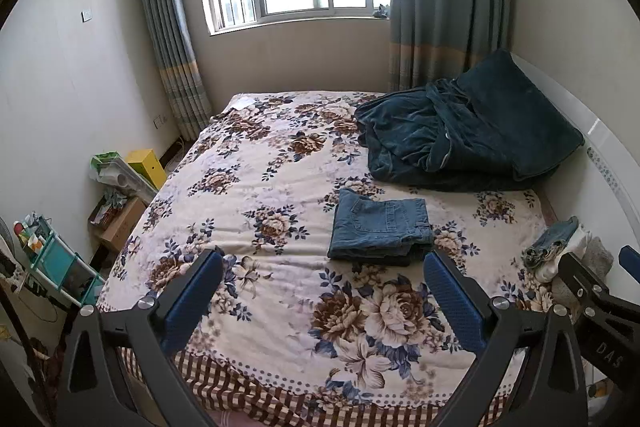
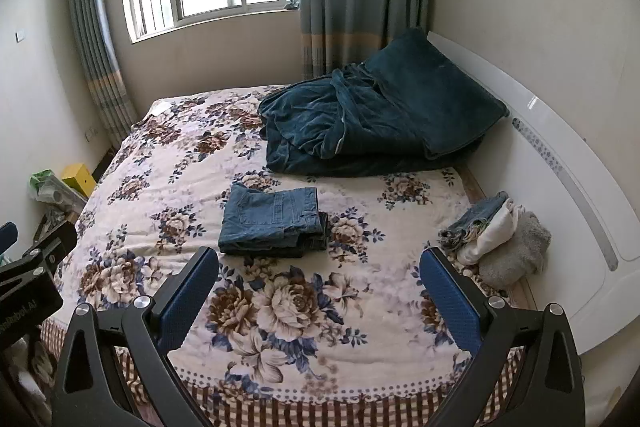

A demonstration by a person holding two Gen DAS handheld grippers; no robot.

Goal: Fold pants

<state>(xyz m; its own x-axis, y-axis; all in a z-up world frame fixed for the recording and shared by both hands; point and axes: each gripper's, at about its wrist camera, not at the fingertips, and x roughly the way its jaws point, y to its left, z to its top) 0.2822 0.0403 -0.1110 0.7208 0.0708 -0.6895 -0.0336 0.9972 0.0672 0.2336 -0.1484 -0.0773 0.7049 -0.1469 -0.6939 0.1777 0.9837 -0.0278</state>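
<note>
pants [image 1: 380, 229] folded on the bed [image 1: 256, 179], both tools wide apart (empty)

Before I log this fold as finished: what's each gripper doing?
Left gripper: open, holding nothing.
Right gripper: open, holding nothing.
The folded jeans lie free on the bed.

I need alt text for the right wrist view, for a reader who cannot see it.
Folded jeans lie flat on a floral bedspread, beyond the open, empty right gripper. A dark teal blanket is heaped near the headboard, and a small clothes pile sits at the right edge.
</note>
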